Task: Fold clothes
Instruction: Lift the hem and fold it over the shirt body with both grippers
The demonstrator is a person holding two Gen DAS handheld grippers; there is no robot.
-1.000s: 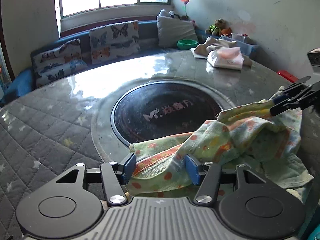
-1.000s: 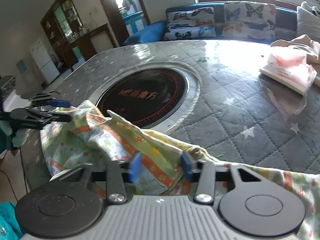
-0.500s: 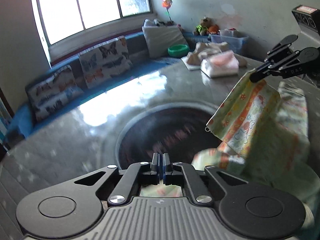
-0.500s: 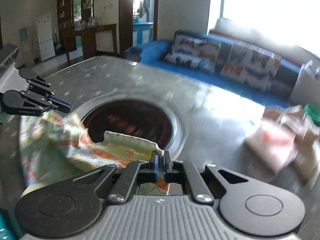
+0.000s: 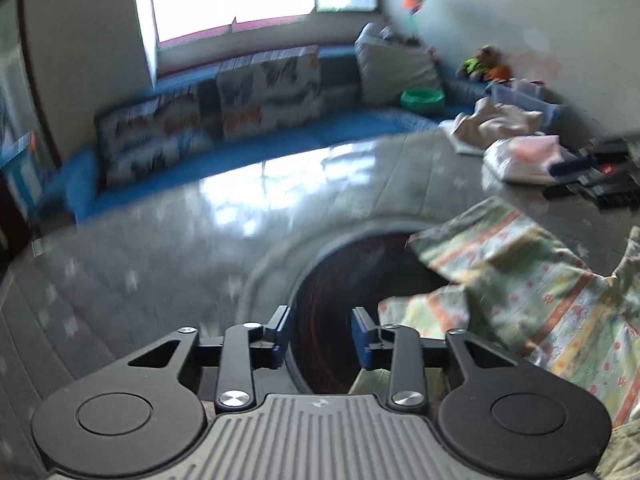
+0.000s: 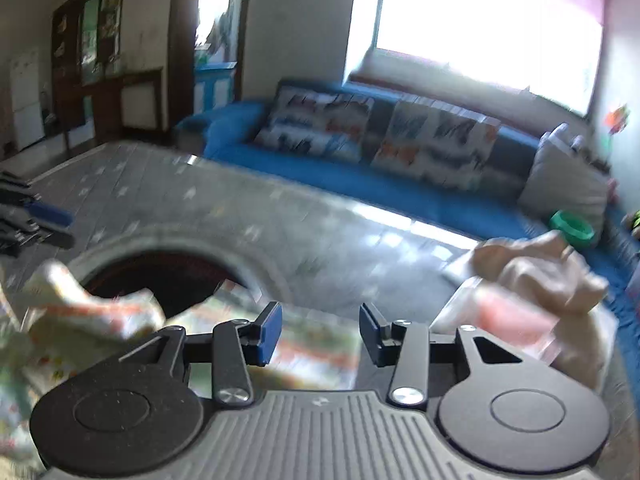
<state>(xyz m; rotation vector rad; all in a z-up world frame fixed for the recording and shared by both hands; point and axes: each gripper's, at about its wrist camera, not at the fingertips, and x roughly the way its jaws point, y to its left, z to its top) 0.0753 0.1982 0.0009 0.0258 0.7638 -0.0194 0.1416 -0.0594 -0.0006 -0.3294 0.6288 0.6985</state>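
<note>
Both hand-held grippers are seen with jaws parted and opening, nothing pinched between the blue pads. Ahead of the left hand-held gripper [image 5: 320,334] the dark round inset [image 5: 340,276] of the quilted grey surface [image 5: 132,276] is seen, and the patterned garment [image 5: 532,292] is spread to its right, partly over the inset's rim. Beneath and to the left of the right hand-held gripper [image 6: 319,334] the same garment [image 6: 92,320] is blurred. To its right a folded pile [image 6: 532,288] is seen.
</note>
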